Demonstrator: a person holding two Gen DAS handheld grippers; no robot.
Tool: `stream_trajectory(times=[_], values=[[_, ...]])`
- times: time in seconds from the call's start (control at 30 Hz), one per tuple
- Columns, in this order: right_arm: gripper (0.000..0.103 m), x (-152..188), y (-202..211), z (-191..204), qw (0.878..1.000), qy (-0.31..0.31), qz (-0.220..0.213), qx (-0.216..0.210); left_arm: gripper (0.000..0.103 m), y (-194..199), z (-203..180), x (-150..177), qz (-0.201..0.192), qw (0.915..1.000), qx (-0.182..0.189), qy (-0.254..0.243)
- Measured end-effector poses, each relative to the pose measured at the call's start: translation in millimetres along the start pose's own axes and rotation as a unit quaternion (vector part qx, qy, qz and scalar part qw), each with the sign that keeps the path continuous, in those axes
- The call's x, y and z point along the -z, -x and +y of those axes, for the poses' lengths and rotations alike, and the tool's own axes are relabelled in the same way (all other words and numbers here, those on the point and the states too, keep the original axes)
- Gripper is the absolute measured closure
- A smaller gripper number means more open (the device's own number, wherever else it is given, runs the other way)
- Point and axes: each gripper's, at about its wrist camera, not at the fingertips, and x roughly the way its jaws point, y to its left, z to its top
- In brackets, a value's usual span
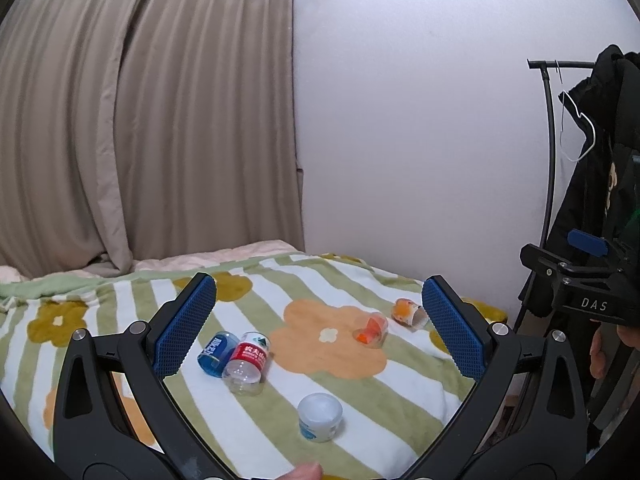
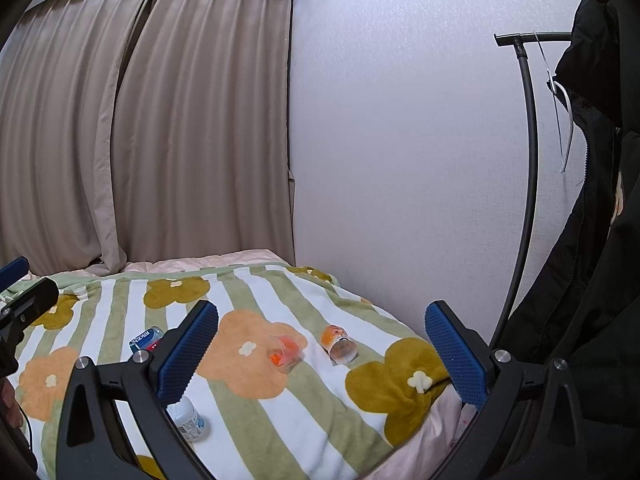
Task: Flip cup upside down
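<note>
Cups (image 1: 320,417) scattered on flowered blanket (image 1: 408,392), both hand-held grippers (image 1: 320,326) (image 2: 322,354) spread wide

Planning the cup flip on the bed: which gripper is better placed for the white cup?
Left, probably. The white cup lies centred between the open left gripper; the right gripper, also open, sees it half hidden behind its left finger.

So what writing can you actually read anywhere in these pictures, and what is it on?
"DAS": white letters on the right gripper, seen from the left wrist view.
Red label on the clear cut bottle: white Chinese characters, too blurred to read.
Blue label on the bottle piece beside it: unreadable.
White cup: blue print, too small.
</note>
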Motion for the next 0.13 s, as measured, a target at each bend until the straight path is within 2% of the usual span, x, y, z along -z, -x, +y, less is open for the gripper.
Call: stream_trajectory(times=[0.13], values=[[0.0, 0.8, 0.2, -0.6, 1.0, 0.0, 0.0, 0.0, 0.0, 0.7, 1.2, 0.2, -0.003, 1.0, 0.006, 0.007]])
